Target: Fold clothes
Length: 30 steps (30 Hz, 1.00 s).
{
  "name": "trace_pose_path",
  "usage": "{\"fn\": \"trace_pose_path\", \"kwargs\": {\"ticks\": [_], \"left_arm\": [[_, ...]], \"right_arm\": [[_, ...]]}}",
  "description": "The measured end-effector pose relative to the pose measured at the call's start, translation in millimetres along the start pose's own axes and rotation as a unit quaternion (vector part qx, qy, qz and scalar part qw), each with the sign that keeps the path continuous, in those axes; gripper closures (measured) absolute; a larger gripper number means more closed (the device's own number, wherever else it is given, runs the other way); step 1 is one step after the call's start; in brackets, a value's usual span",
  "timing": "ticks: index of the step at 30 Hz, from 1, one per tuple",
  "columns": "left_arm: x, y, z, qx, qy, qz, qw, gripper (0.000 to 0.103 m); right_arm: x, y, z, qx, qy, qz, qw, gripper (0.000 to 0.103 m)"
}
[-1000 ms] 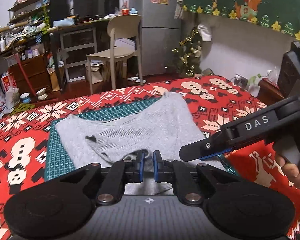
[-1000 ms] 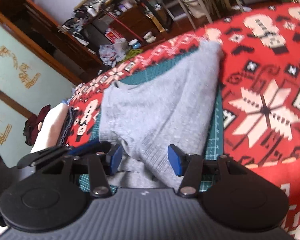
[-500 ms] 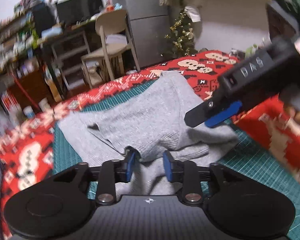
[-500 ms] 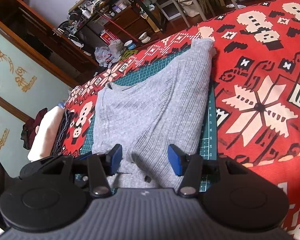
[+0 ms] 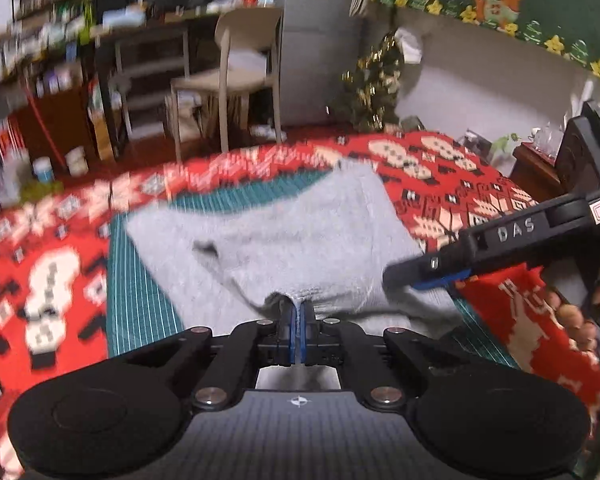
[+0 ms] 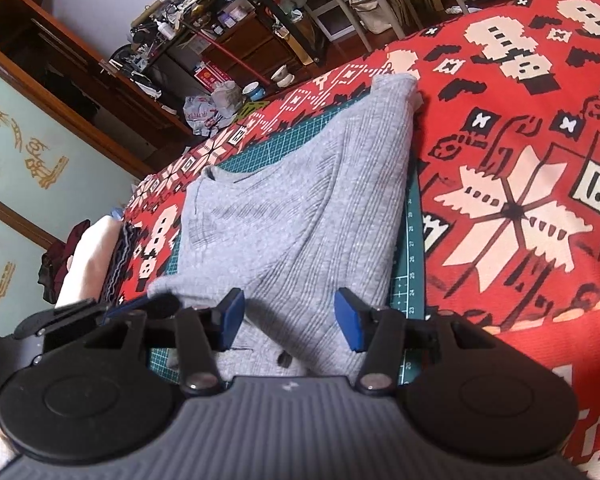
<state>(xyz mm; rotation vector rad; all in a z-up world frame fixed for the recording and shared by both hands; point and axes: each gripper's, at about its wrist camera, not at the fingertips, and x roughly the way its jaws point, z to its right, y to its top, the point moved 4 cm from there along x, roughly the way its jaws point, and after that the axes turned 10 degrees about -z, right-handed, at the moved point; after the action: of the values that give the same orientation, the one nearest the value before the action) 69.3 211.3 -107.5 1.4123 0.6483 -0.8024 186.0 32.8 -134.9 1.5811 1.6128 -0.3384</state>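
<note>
A grey knit sweater (image 5: 300,236) lies partly folded on a green cutting mat (image 5: 140,300) over a red patterned blanket. My left gripper (image 5: 296,320) is shut on the sweater's near edge, with cloth pinched between its blue pads. My right gripper (image 6: 290,320) is open above the sweater's near part (image 6: 296,220), with cloth lying between its fingers but not pinched. The right gripper also shows in the left wrist view (image 5: 440,276), at the sweater's right side.
The red blanket (image 6: 520,160) covers the bed around the mat. A beige chair (image 5: 236,64), a cluttered desk and shelves stand beyond the far edge. Folded clothes (image 6: 88,256) lie at the bed's left side. A dark side table (image 5: 540,168) stands at the right.
My left gripper opened briefly half a second ago and has shut again on the sweater's edge. The right gripper stayed open and shifted slightly over the sweater.
</note>
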Motion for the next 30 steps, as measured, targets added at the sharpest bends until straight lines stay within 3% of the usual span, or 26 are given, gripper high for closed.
{"fn": "trace_pose_path", "kwargs": {"ticks": [4,8,10,12,14,19,21,22,23,25,30], "left_arm": [[6,-11,-4,0.003,0.001,-0.038,0.9993,0.103],[5,-15,-6,-0.012,-0.017,-0.04,0.999,0.101],[-2,-13,-7,-0.023,-0.035,-0.02,0.9989,0.093],[-7,-10,-6,-0.026,-0.038,0.0,0.999,0.07],[-5,-8,-4,-0.023,-0.033,0.002,0.9992,0.066],[14,-7,-6,-0.042,-0.051,-0.018,0.9977,0.072],[18,-7,-8,-0.05,-0.058,-0.021,0.9968,0.097],[19,-6,-8,-0.049,-0.057,-0.02,0.997,0.1],[18,-6,-7,-0.045,-0.052,-0.018,0.9975,0.101],[16,-6,-7,-0.037,-0.042,-0.013,0.9984,0.101],[18,-13,-2,-0.015,-0.031,-0.03,0.9989,0.101]], "right_arm": [[1,0,-1,0.001,-0.001,0.001,1.0,0.048],[1,0,-1,-0.001,-0.003,0.001,1.0,0.048],[-2,1,-1,0.0,-0.003,0.002,1.0,0.048],[-8,2,-2,0.006,0.009,0.01,1.0,0.047],[-16,5,-8,0.002,0.019,0.023,1.0,0.047],[-25,5,-20,-0.01,0.041,0.038,0.998,0.047],[-21,4,-22,-0.008,0.046,0.032,0.998,0.048],[-18,4,-21,-0.007,0.043,0.028,0.999,0.051],[-15,3,-21,-0.005,0.039,0.024,0.999,0.057],[-8,2,-20,-0.002,0.031,0.016,0.999,0.08],[7,-4,-18,0.007,0.024,0.005,1.0,0.084]]}}
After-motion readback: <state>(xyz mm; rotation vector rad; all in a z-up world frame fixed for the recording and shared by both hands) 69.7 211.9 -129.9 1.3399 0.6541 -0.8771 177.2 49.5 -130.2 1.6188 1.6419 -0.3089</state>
